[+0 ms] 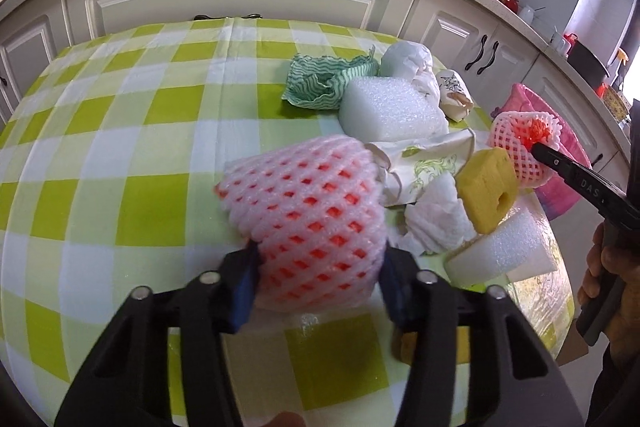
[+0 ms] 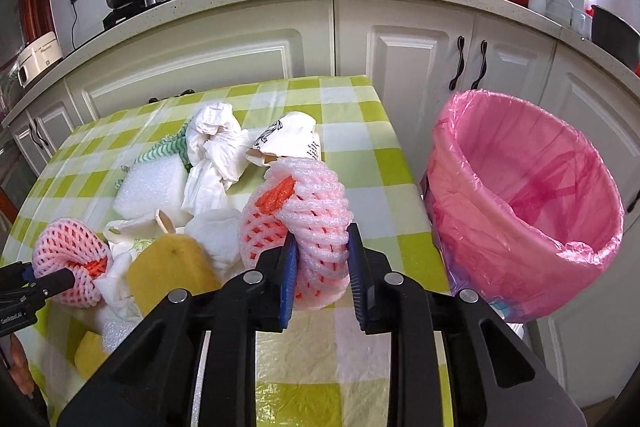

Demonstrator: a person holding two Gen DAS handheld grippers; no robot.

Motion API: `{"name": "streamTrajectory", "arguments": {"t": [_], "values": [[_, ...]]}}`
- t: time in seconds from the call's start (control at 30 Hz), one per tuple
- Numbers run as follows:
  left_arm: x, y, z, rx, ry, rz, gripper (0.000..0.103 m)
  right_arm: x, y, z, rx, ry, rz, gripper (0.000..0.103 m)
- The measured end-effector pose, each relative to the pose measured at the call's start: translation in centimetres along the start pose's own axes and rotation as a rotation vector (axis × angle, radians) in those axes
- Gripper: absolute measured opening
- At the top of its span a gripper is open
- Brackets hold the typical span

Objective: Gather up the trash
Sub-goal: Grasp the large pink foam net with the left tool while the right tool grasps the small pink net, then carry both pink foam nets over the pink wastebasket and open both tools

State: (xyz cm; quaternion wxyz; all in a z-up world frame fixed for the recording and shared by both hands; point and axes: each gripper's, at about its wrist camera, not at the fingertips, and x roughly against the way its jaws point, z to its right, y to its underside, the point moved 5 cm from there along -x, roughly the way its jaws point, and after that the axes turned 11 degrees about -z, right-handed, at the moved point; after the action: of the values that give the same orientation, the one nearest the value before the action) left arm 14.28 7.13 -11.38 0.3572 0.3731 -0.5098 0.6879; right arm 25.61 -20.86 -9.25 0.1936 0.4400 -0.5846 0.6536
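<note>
My left gripper [image 1: 318, 277] is shut on a pink foam fruit net [image 1: 308, 211] and holds it above the green checked table [image 1: 132, 131]. My right gripper [image 2: 322, 271] is shut on a second pink foam net [image 2: 308, 211], near the table's right edge. The pink-lined trash bin [image 2: 520, 211] stands just right of the table, tilted toward me, and shows in the left wrist view [image 1: 560, 155] behind the right gripper [image 1: 538, 147]. The left gripper [image 2: 68, 277] with its net [image 2: 68, 251] shows at the far left of the right wrist view.
A heap of trash lies on the table: white foam block [image 1: 392, 107], yellow sponge [image 1: 488, 187], crumpled white tissue [image 1: 436, 219], green wavy cloth [image 1: 320, 83], crushed paper cups [image 1: 452, 91], white foam piece [image 1: 504, 247]. White kitchen cabinets [image 2: 404, 43] stand behind.
</note>
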Motion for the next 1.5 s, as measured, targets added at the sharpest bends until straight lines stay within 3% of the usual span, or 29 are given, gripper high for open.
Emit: {"name": "streamTrajectory", "arguments": {"t": [0.33,0.53,0.8,1.03,1.23,1.33,1.43,1.5], "values": [[4.4,-1.1,0.6,-0.016,-0.05,0.099,0.039,4.0,-0.4,0.8,-0.033,-0.039,0.083,0.023],[7.5,-4.0,3.9,-0.081,-0.027,0.192,0.039,7.6,-1.8,3.1,-0.073,-0.057,0.161,0.023],[8.4,-8.9,15.6,-0.272,0.118,0.275,0.043,11.0,-3.5,10.2,-0.151,0.036,0.226,0.023],[6.5,-12.3,26.0,-0.376,0.248,0.265,0.045,11.6,-4.3,17.0,-0.223,0.118,0.242,0.023],[4.2,-14.1,32.9,-0.434,0.31,0.228,0.046,11.2,-4.5,20.7,-0.267,0.138,0.233,0.024],[3.0,-14.9,35.5,-0.441,0.334,0.209,0.049,10.9,-4.6,22.0,-0.281,0.154,0.228,0.026],[1.9,-15.5,36.8,-0.434,0.369,0.182,0.066,10.5,-4.7,23.0,-0.289,0.166,0.22,0.029],[1.1,-15.9,37.6,-0.43,0.38,0.163,0.078,10.3,-4.6,23.6,-0.294,0.179,0.213,0.038]]}}
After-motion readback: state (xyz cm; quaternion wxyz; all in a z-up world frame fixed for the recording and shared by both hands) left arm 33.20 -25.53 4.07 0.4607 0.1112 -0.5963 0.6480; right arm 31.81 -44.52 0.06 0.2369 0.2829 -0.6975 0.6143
